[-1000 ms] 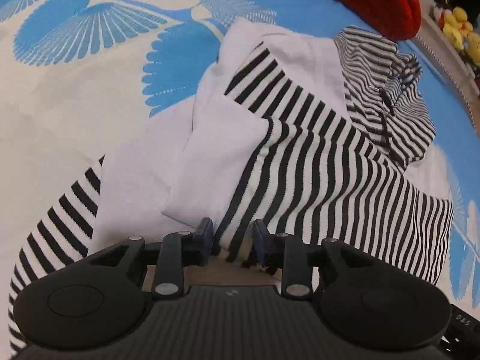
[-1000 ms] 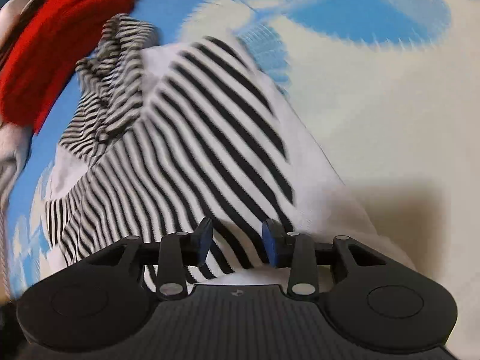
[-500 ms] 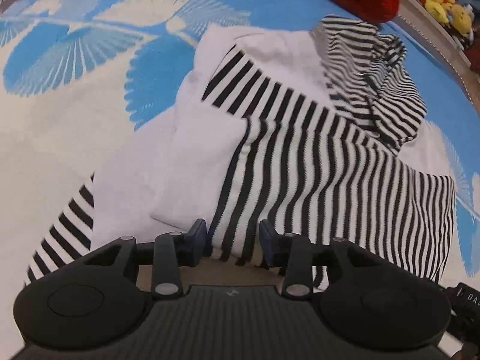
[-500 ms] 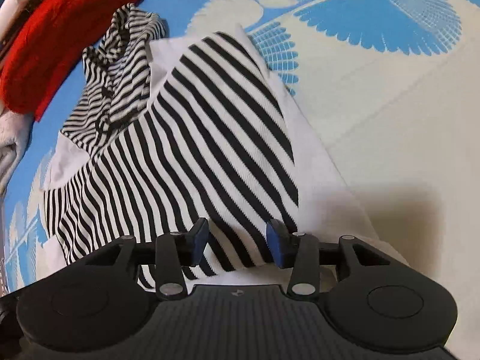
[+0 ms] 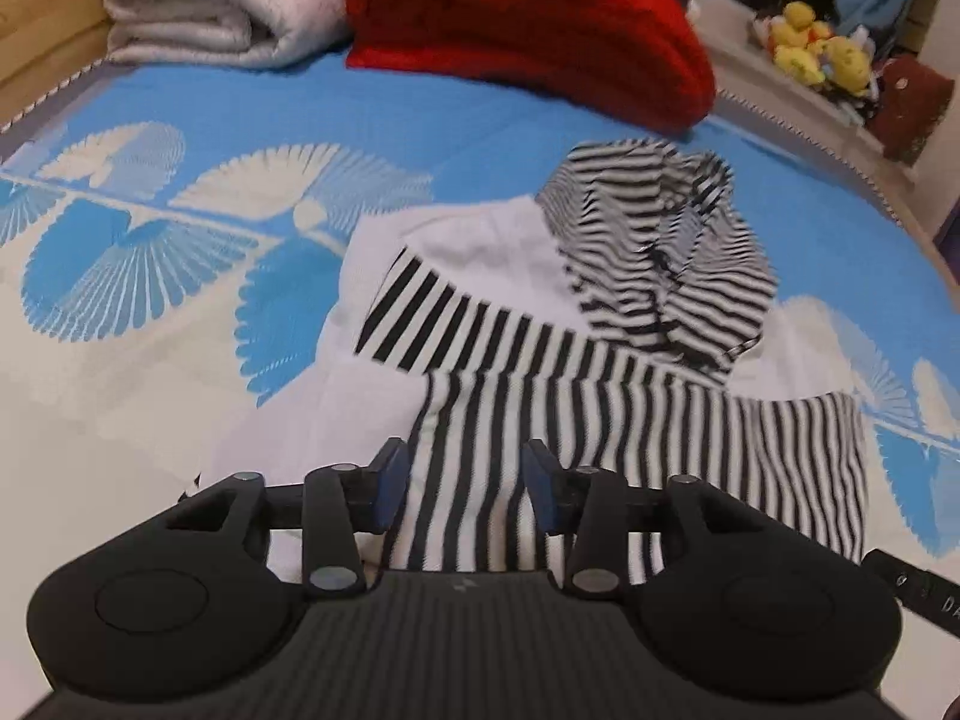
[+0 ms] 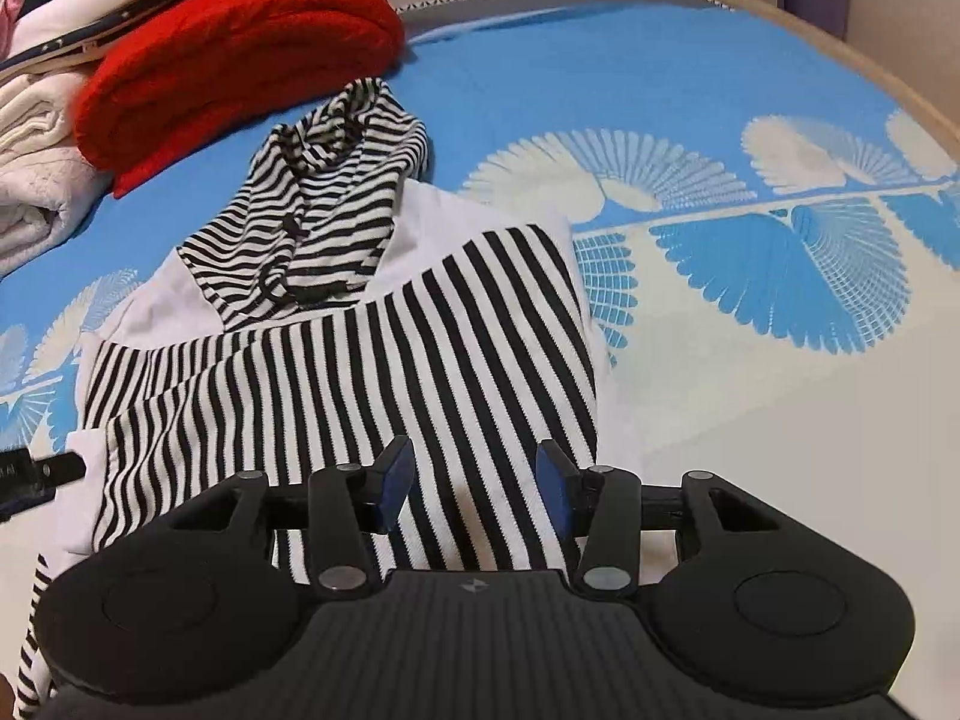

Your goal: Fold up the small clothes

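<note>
Both hand-held grippers angled downward, jaws parted

The left hand-held gripper [image 5: 463, 483] and right hand-held gripper [image 6: 474, 480] each tilt steeply down, blue-padded fingers [image 5: 389, 480] at 9 and 3 o'clock; both jaws have just been opening, pads pressing on nothing.

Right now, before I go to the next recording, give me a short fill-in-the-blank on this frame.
1. The striped garment has black and ____ stripes.
2. Behind it lies a folded knit coloured ____.
3. The bedspread under the garment is cream and ____.
4. The left gripper and the right gripper both have their jaws ____.

Missing words: white; red; blue; open
</note>
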`<action>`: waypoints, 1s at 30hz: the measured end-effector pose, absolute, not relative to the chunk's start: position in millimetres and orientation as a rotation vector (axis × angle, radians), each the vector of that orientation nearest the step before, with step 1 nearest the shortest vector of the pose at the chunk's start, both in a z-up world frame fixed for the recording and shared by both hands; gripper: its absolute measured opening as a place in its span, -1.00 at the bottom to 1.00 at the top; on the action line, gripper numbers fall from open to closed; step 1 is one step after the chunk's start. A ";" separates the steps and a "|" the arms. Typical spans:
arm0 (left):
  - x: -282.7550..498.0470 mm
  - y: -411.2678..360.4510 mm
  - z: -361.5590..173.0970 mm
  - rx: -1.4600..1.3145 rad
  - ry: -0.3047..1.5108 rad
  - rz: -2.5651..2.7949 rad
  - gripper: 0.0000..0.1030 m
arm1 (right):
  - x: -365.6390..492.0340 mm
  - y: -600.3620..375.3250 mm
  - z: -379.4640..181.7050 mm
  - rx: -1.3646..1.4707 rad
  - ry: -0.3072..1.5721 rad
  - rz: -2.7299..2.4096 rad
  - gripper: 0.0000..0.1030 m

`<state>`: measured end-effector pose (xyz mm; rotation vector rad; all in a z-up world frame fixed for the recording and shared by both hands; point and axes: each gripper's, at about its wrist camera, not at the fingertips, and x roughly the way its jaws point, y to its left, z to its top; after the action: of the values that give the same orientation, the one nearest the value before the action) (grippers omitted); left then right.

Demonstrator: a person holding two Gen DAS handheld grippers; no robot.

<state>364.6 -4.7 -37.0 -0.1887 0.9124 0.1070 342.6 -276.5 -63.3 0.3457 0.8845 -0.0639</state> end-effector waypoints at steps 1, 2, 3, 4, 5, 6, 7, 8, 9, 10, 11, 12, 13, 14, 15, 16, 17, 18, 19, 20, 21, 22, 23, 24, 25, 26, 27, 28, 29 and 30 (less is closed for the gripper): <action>362.6 -7.2 -34.5 -0.183 0.900 0.099 0.00 | 339.4 -274.7 -60.5 0.334 0.879 -0.065 -0.08; 360.2 -10.3 -32.3 -0.176 0.890 0.089 0.00 | 336.3 -273.5 -58.5 0.322 0.873 -0.066 -0.08; 358.5 -12.8 -31.3 -0.171 0.885 0.082 0.00 | 333.1 -271.3 -56.4 0.307 0.867 -0.068 -0.08; 357.0 -16.2 -31.0 -0.164 0.881 0.073 0.00 | 329.2 -270.9 -54.3 0.296 0.862 -0.066 -0.08; 355.3 -19.4 -30.8 -0.155 0.878 0.066 0.00 | 325.1 -270.7 -52.2 0.288 0.858 -0.063 -0.08; 353.7 -22.1 -31.2 -0.149 0.876 0.060 0.00 | 321.4 -271.0 -50.8 0.283 0.856 -0.064 -0.08; 352.2 -24.9 -31.5 -0.144 0.874 0.055 0.00 | 318.1 -271.4 -49.5 0.277 0.855 -0.065 -0.07; 350.8 -27.9 -31.3 -0.138 0.868 0.051 0.00 | 314.6 -272.2 -48.3 0.275 0.854 -0.067 -0.07; 349.5 -30.8 -31.3 -0.129 0.861 0.047 -0.02 | 311.3 -273.1 -47.3 0.275 0.851 -0.072 -0.07; 347.9 -34.5 -30.8 -0.115 0.849 0.038 -0.02 | 308.3 -273.9 -46.5 0.274 0.847 -0.078 -0.07; 345.6 -38.9 -29.3 -0.099 0.831 0.026 -0.02 | 305.8 -274.8 -45.8 0.276 0.844 -0.080 -0.07; 343.3 -41.8 -28.3 -0.090 0.816 0.017 -0.02 | 303.2 -275.9 -45.7 0.279 0.840 -0.078 -0.07; 341.3 -44.8 -27.1 -0.081 0.800 0.008 -0.02 | 301.5 -276.6 -46.0 0.280 0.838 -0.078 -0.07; 339.4 -48.1 -25.5 -0.068 0.785 -0.003 -0.02 | 300.4 -277.6 -47.2 0.278 0.839 -0.080 -0.07; 338.2 -50.6 -24.3 -0.057 0.772 -0.011 -0.02 | 299.7 -278.7 -48.6 0.277 0.843 -0.082 -0.07; 337.0 -53.0 -23.1 -0.046 0.763 -0.019 -0.02 | 299.3 -279.7 -49.7 0.279 0.846 -0.080 -0.07; 336.7 -54.5 -22.6 -0.040 0.758 -0.028 -0.02 | 299.3 -281.2 -50.8 0.281 0.848 -0.078 -0.07; 337.2 -54.7 -22.6 -0.041 0.758 -0.037 -0.02 | 299.5 -282.9 -51.6 0.281 0.849 -0.078 -0.07; 338.6 -54.2 -22.9 -0.050 0.761 -0.044 -0.02 | 300.1 -284.4 -52.0 0.280 0.849 -0.079 -0.07; 340.5 -53.2 -24.0 -0.056 0.767 -0.047 -0.02 | 300.6 -285.4 -52.0 0.280 0.848 -0.080 -0.07; 342.3 -52.6 -25.2 -0.058 0.772 -0.044 -0.05 | 301.6 -286.6 -52.3 0.277 0.845 -0.080 -0.07; 344.3 -52.0 -26.5 -0.050 0.775 -0.035 -0.08 | 302.6 -287.3 -52.6 0.270 0.845 -0.082 -0.07; 346.5 -52.1 -27.4 -0.038 0.776 -0.027 -0.19 | 304.3 -288.6 -52.9 0.264 0.847 -0.082 -0.07; 348.3 -51.6 -27.5 -0.027 0.776 -0.022 -0.33 | 305.6 -290.0 -53.1 0.264 0.849 -0.080 -0.07; 350.1 -50.1 -27.4 -0.021 0.775 -0.018 -0.41 | 307.3 -291.7 -53.1 0.266 0.850 -0.079 -0.07; 352.4 -47.9 -26.3 -0.014 0.771 -0.016 -0.56 | 309.0 -293.3 -52.9 0.267 0.851 -0.078 -0.07; 354.3 -44.9 -24.6 -0.008 0.764 -0.015 -0.65 | 310.7 -294.7 -52.4 0.268 0.851 -0.077 -0.07; 356.1 -41.8 -21.2 0.007 0.749 -0.013 -0.69 | 312.7 -296.2 -51.6 0.269 0.850 -0.075 -0.07; 356.8 -39.0 -17.8 0.030 0.732 -0.014 -0.75 | 314.5 -297.4 -50.7 0.270 0.849 -0.074 -0.07; 357.8 -36.6 -14.6 0.054 0.719 -0.013 -0.75 | 316.2 -298.8 -49.7 0.272 0.847 -0.073 -0.07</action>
<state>357.8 -36.6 -14.6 0.0542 0.7191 -0.0129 316.2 -298.8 -49.7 0.2716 0.8474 -0.0734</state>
